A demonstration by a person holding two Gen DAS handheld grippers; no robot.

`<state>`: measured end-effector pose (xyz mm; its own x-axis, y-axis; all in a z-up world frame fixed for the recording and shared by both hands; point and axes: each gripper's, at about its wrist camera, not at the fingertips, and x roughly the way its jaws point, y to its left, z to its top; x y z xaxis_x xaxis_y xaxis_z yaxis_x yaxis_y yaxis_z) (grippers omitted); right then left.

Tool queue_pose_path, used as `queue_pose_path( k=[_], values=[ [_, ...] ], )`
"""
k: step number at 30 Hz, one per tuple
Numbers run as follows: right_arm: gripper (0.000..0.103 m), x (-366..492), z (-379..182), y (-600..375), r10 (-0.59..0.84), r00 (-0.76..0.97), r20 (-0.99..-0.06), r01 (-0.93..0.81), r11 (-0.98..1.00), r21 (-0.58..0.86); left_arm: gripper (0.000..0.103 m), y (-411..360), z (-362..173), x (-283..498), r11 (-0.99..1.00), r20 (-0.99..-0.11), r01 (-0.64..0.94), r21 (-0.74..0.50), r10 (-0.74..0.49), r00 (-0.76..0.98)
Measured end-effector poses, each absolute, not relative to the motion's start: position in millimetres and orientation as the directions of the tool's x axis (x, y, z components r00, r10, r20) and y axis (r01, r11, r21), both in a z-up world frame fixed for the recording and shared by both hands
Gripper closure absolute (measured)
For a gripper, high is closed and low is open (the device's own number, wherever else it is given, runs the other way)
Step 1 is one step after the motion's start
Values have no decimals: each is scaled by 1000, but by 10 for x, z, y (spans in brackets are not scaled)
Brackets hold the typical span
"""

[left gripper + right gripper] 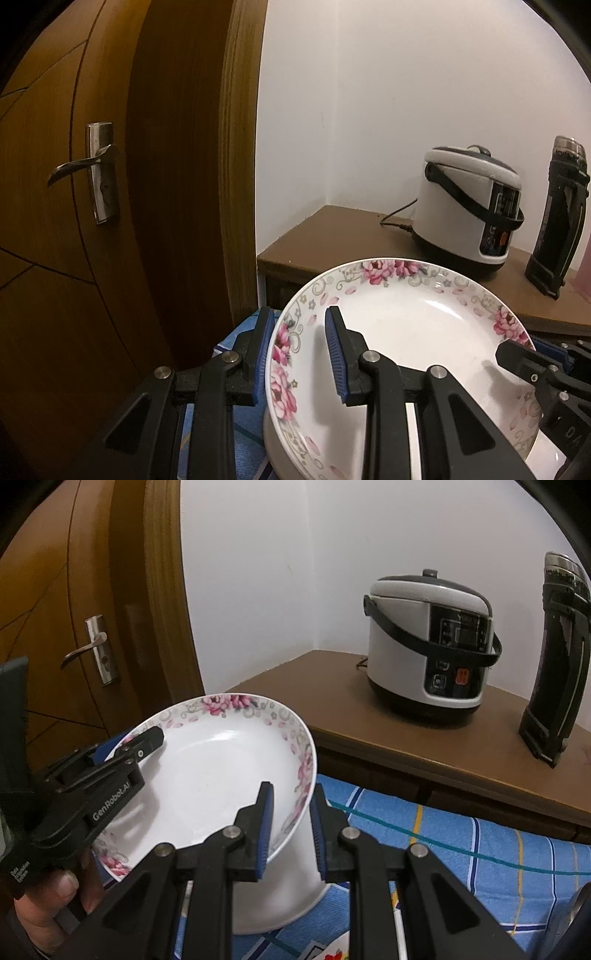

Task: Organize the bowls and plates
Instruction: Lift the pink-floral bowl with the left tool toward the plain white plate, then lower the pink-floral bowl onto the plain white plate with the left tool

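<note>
A white deep plate with a pink floral rim [406, 332] [214, 768] is held tilted between both grippers. My left gripper [299, 314] straddles its left rim, one pad outside and one inside, shut on it; the right wrist view shows this gripper [144, 742] at the plate's far left edge. My right gripper [291, 786] is shut on the opposite rim, and its tip [517, 354] shows on the plate's right side. Directly beneath the plate stands a plain white bowl [280, 886] [271, 443]. I cannot tell whether the plate touches it.
Everything rests on a blue checked cloth [461, 849]. Behind it a brown wooden table [332, 701] carries a white rice cooker [428, 646] and a black flask [554, 664]. A wooden door [92, 221] stands left. Another floral plate edge [332, 952] lies near. A hand [55, 904] grips the left tool.
</note>
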<state>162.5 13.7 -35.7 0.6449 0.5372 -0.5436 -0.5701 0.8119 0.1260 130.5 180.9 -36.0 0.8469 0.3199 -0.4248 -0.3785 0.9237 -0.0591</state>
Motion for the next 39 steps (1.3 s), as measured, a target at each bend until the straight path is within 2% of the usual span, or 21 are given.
queue_pose_path(
  k=[39],
  values=[
    [83, 1783, -523, 307, 467, 606, -644, -561, 825, 69, 72, 1855, -592, 1553, 933, -539, -360, -18, 294, 789]
  ],
)
